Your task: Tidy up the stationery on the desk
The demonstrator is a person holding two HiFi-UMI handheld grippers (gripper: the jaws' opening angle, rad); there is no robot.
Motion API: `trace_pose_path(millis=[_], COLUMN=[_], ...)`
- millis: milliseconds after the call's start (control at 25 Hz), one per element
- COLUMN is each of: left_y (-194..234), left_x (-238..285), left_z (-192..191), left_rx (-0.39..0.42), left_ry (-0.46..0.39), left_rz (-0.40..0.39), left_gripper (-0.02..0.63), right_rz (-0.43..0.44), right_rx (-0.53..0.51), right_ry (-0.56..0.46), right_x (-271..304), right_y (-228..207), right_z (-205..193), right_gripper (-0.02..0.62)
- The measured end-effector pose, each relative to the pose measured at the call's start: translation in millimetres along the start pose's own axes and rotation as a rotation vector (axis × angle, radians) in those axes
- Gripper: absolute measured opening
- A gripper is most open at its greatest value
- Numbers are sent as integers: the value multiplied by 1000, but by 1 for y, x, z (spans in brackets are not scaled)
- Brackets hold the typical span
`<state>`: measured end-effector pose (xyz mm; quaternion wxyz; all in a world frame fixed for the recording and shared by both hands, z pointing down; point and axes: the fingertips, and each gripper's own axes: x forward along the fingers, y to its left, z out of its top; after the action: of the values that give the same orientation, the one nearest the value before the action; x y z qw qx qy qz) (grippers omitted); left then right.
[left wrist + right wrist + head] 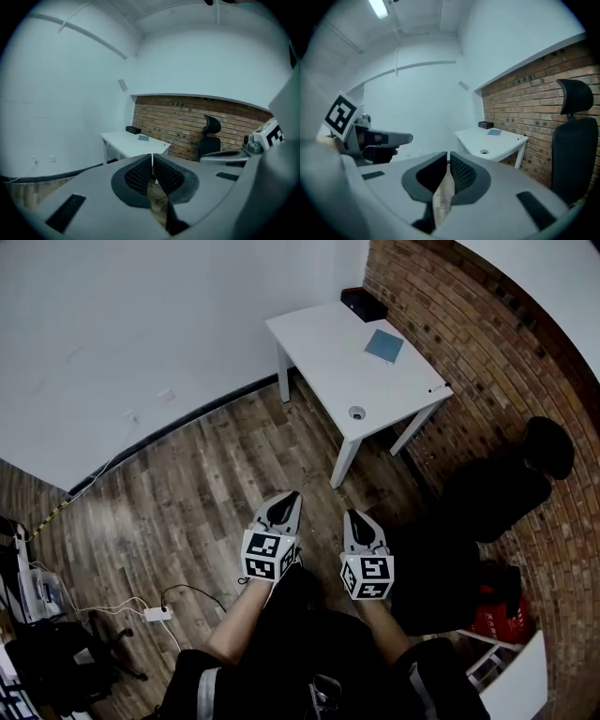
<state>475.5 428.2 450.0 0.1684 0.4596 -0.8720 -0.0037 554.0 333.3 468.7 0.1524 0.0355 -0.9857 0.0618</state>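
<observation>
My left gripper (152,158) has its jaws pressed together with nothing between them; my right gripper (447,158) is closed and empty too, side by side with the left and just apart from it; both point forward and a little downward over the wooden floor (187,493). The white bench (328,343) stands well ahead of both grippers and a little to the right, one side against the brick wall (487,343); neither gripper is near it. On the bench, a blue notebook (384,346) lies toward the far part; a black box (364,304) sits at the far corner beyond it; a dark pen (439,388) lies at the edge next to the wall, nearer to me than the notebook; a small round thing (356,412), which I cannot identify, sits at the corner closest to my grippers. A black office chair (511,479) stands to the right of my right gripper, by the wall.
</observation>
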Motion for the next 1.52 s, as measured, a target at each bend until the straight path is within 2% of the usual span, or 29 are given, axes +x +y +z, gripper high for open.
trace_pose_path(millis=[520,1040,1280,1520], left_y=[98,137,152,180], left_x=[80,132,173,248], left_z=[40,46,50,76], left_rx=[5,8,20,42], left_ry=[14,43,59,56], left_rz=[-48,-73,-72,-70], left_gripper=[23,23,23,23], right_rz=[-51,-93,-98,-93], right_rx=[4,46,68,80], right_ry=[1,22,12,-10], right_x=[125,180,218,292], right_y=[-1,-23,-46,-90], right_z=[45,47,52,77], right_gripper=[25,25,25,25])
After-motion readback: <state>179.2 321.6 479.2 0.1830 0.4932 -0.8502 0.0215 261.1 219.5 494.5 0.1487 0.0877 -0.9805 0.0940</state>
